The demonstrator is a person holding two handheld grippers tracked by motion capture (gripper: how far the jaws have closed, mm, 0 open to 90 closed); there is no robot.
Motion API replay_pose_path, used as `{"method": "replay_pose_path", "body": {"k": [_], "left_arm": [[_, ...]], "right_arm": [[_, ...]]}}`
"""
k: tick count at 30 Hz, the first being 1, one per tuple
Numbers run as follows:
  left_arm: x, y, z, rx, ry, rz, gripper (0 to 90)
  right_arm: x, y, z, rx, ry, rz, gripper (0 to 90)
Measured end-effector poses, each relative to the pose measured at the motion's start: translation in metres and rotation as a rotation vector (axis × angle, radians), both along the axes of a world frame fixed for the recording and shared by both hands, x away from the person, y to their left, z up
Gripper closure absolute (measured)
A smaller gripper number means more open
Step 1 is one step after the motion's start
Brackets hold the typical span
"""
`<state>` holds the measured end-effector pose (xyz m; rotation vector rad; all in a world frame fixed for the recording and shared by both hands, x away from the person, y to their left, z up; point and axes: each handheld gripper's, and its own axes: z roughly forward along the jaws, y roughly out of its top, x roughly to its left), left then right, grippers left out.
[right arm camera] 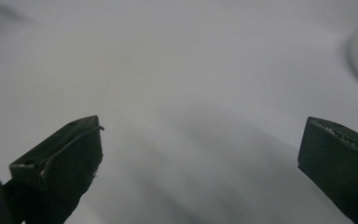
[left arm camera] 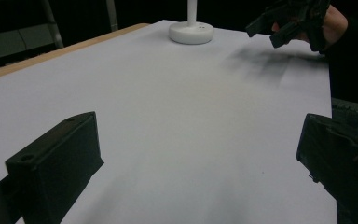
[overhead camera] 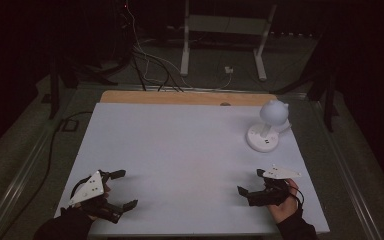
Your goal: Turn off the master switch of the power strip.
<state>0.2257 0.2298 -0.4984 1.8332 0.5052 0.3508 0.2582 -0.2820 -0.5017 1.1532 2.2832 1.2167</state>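
Both tools (overhead camera: 121,189) (overhead camera: 250,181) short of lamp (overhead camera: 267,127)

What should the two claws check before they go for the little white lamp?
1. Left claw open and holding nothing: ok, its jaws stand wide apart.
2. Right claw open and holding nothing: ok, wide gap between its jaws.
3. White lamp standing upright on its round base: ok, at the far right of the table.
4. Path from the right claw to the lamp: ok, bare white table between them.
5. Lamp well away from the table edge: not ok, its base sits close to the right edge.
6. Lamp switched on or off: cannot tell.
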Motion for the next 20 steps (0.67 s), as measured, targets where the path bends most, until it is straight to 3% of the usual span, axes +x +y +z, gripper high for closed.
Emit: {"method": "replay_pose_path", "body": {"k": [2, 10, 20], "left_arm": [[0.0002, -0.0004, -0.0002, 0.001, 0.000, 0.000, 0.2], [0.0005, -0.0007, -0.0008, 0.003, 0.006, -0.002, 0.2], [0.0009, -0.0004, -0.0008, -0.001, 0.010, -0.003, 0.2]], "right_arm": [[-0.0015, 0.0000, -0.0020, -0.026, -0.040, -0.008, 0.0], [0.0020, 0.0070, -0.0101, -0.086, -0.079, 0.004, 0.0], [0.0013, 0.0065, -0.0087, -0.074, -0.079, 0.011, 0.0]]}}
